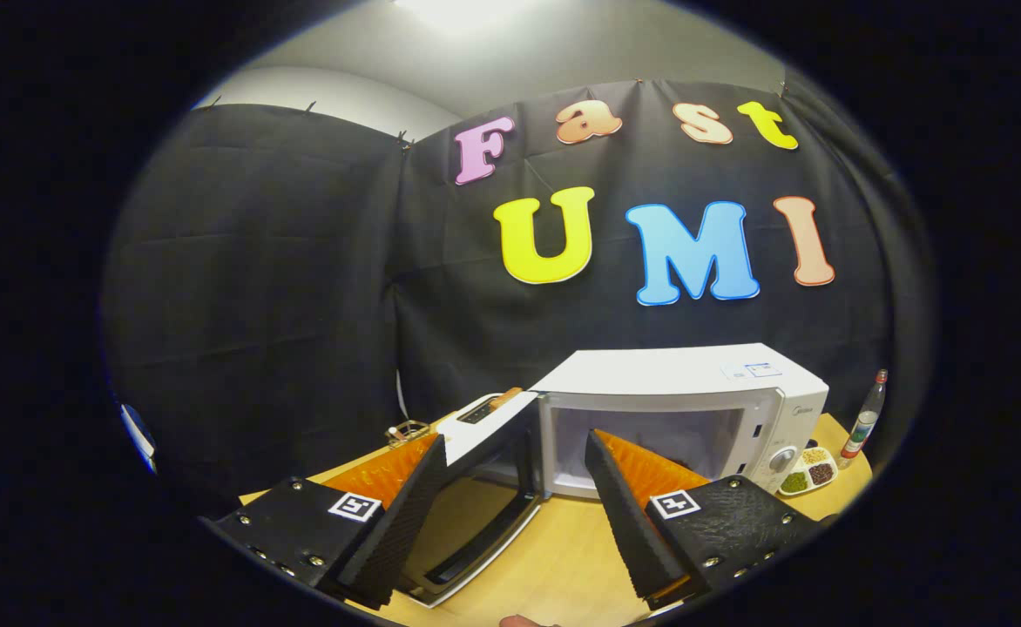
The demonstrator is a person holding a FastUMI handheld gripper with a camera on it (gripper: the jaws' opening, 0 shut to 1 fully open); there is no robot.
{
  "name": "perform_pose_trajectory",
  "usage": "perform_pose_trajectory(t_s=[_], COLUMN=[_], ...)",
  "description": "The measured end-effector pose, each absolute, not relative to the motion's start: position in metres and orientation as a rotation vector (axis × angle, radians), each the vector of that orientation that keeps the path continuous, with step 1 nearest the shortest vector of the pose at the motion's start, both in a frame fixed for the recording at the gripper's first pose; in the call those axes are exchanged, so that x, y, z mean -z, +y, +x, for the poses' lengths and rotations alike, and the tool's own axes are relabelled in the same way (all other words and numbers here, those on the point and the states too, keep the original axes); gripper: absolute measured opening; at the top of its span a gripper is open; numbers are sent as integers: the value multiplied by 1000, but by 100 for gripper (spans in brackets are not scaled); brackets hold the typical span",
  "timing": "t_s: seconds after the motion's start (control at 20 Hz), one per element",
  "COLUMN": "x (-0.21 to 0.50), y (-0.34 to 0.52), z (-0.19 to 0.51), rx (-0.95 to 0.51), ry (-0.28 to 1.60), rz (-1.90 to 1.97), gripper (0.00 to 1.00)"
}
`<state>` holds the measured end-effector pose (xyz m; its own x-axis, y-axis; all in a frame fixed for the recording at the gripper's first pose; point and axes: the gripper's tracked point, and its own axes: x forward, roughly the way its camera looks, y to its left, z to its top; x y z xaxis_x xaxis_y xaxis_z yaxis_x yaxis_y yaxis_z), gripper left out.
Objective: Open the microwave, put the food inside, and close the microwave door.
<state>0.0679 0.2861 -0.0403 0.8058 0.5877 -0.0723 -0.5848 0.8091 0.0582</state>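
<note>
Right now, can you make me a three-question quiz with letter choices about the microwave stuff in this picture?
1. Where is the food tray?
A. inside the microwave
B. on the table beside the microwave's knob side
C. on top of the microwave

2. What colour is the microwave?
A. white
B. red
C. black

3. How is the microwave door?
A. shut
C. taken off
B. swung open

Answers:
1 B, the tray sits on the wooden table near the bottle.
2 A, its top and front are white.
3 B, the door hangs open, between the fingers of the open gripper, which holds nothing.
</note>
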Motion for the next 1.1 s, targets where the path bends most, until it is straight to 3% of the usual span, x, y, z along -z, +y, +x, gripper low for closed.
perform_pose_trajectory(t_s=[0.5,0.85,1.0,1.05,1.1], x=[40,92,125,131,141], y=[379,428,442,440,442], z=[-57,-103,-103,-101,-95], rx=[-894,-1023,-1046,-1031,-1014], ry=[65,156,249,273,289], rz=[38,-27,-54,-67,-77], gripper=[97,96,75,76,55])
